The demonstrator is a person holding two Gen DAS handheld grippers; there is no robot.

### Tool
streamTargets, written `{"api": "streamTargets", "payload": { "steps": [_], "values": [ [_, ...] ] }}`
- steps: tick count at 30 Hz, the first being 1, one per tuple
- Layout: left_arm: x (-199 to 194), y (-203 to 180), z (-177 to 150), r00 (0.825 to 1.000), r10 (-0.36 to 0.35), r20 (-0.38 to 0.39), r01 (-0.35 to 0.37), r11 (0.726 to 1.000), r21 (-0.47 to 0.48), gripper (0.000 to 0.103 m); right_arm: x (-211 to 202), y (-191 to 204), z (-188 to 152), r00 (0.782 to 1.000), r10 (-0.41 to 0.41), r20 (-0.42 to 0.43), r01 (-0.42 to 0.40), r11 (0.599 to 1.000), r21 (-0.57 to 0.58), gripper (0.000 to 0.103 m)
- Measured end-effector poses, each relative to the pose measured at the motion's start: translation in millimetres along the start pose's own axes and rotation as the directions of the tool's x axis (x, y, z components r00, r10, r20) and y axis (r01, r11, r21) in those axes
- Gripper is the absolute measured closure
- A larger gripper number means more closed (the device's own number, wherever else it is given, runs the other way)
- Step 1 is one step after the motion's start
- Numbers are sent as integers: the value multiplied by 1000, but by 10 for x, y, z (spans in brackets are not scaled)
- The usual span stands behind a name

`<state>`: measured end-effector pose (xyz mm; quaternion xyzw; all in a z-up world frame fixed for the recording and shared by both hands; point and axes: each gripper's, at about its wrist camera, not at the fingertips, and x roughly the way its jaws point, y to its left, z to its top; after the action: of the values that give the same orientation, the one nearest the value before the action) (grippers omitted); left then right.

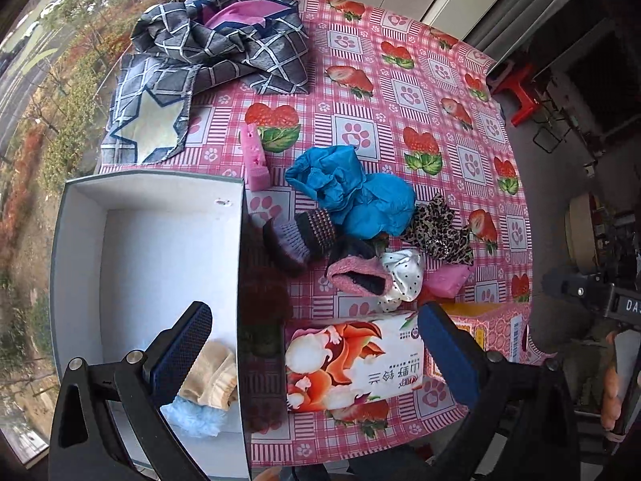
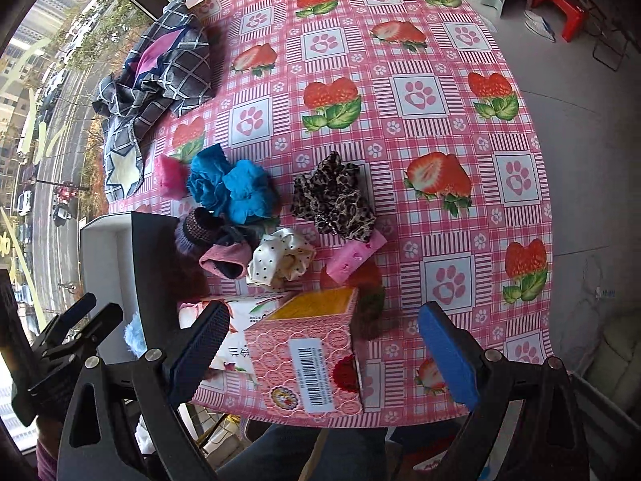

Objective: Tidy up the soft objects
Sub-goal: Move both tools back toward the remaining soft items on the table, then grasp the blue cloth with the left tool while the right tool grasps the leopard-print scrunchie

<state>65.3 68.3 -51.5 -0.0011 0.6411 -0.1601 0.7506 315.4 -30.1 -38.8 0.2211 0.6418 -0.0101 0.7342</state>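
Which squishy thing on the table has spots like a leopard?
The leopard-print scrunchie, lying toward the table's middle. The blue cloth is plain, and the white scrunchie has only small black dots.

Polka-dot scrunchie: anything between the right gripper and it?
Yes. The pink carton stands upright directly between the open right gripper and the polka-dot scrunchie, with the tissue pack beside it. The gripper would likely need to come over or around them.

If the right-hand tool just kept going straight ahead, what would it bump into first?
Most likely the pink patterned box, which sits right between the open right tool fingers; depth is hard to judge through the fisheye.
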Motion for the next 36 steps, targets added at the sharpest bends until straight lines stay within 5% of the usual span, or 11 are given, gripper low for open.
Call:
{"api": "streamTargets", "payload": {
  "steps": [9, 16, 31, 36],
  "values": [
    [671, -444, 673, 993, 107, -54, -102, 990, 93, 0, 387, -316, 357, 998, 9, -59, -12, 999, -44, 7],
    [1108, -385, 994, 977, 192, -95, -181, 977, 114, 0, 811, -361, 542, 993, 8, -115, -19, 995, -98, 7],
    [1736, -491, 1242, 953, 254, -168, -231, 962, 145, 0, 1602, -184, 881, 981, -39, -189, -3, 976, -217, 7],
    [1928, -485, 1240, 939, 256, -228, -230, 964, 134, 11, 1748, -60, 903, 983, -89, -160, 42, 960, -277, 7]
  ]
}}
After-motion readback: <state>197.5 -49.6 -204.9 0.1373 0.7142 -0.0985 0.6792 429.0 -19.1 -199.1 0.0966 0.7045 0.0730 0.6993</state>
